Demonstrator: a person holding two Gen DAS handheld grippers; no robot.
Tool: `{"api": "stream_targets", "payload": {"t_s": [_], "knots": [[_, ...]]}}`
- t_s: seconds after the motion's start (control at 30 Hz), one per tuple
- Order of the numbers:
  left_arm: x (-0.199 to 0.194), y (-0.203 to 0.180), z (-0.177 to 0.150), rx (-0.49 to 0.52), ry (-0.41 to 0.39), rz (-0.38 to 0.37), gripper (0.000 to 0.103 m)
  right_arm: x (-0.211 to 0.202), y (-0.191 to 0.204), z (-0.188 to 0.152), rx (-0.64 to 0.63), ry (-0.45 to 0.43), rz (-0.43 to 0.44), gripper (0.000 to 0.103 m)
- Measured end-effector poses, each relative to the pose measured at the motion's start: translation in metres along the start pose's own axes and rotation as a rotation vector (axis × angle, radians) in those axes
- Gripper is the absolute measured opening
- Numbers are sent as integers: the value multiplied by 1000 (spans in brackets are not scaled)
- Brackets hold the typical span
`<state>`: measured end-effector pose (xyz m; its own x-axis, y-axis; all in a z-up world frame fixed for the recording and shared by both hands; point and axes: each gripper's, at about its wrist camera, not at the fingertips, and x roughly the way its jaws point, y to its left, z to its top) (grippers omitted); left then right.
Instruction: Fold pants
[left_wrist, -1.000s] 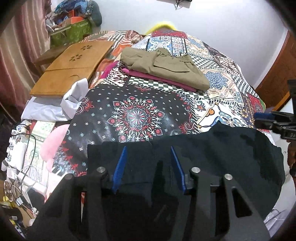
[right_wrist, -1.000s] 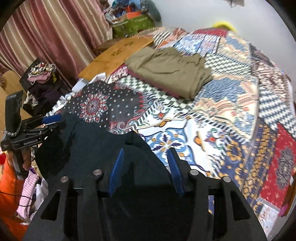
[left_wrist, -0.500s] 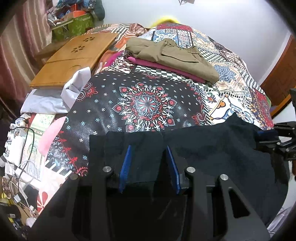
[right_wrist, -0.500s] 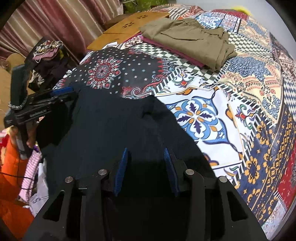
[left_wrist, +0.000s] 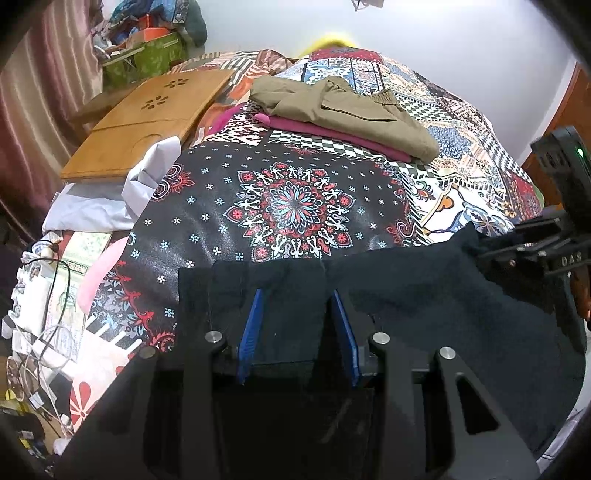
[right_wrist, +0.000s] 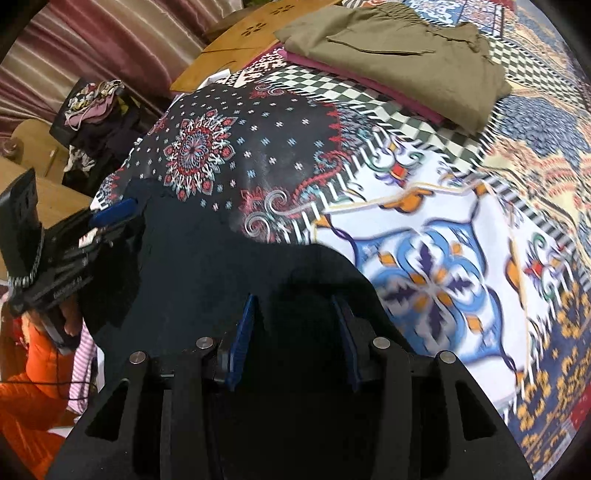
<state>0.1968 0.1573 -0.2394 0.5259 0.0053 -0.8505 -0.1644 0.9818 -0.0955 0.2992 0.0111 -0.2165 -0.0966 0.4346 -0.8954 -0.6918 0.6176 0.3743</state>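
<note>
Nearest the left wrist camera, the left gripper (left_wrist: 295, 325) had its blue pads (left_wrist: 250, 332) set moderately apart with a band of the black pants (left_wrist: 424, 295) running between them; whether the pads actually pinched the cloth could not be told. The right gripper (right_wrist: 293, 336) likewise stood over the same dark fabric, its pads (right_wrist: 240, 339) moderately apart, grip undeterminable. The black pants lay spread along the near edge of the patterned bedspread (left_wrist: 295, 199), stretched between the two grippers, each tool showing at the side of the other's view. Beyond them lay the black mandala panel of the bedspread. Farther off, folded olive pants (left_wrist: 347, 110) rested on a folded magenta garment (left_wrist: 332, 129). At far left sat a wooden lap desk (left_wrist: 155, 122), a white cloth (left_wrist: 110, 199) just in front of it.
</note>
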Motion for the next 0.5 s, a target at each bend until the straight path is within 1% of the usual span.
{"api": "stream_targets", "payload": {"t_s": [0.13, 0.2, 0.23, 0.3, 0.33, 0.4, 0.47, 0.5], "knots": [[1, 1, 0, 2, -2, -5, 40, 1, 3, 5, -1, -30, -8, 35], [2, 2, 0, 0, -3, -8, 40, -3, 0, 7, 6, -54, -17, 27], [2, 3, -1, 0, -3, -9, 40, -5, -1, 8, 15, -73, -21, 26], [3, 2, -1, 3, -4, -5, 40, -12, -6, 10, 36, -114, -23, 21], [3, 2, -1, 4, -5, -4, 40, -16, -8, 11, 45, -133, -21, 21], [4, 2, -1, 6, -6, 0, 40, -19, -9, 14, 53, -157, -23, 17], [5, 1, -1, 6, -6, 1, 40, -22, -8, 15, 49, -184, -46, 15], [5, 2, -1, 5, -6, 1, 40, -23, -7, 16, 47, -196, -57, 11]]}}
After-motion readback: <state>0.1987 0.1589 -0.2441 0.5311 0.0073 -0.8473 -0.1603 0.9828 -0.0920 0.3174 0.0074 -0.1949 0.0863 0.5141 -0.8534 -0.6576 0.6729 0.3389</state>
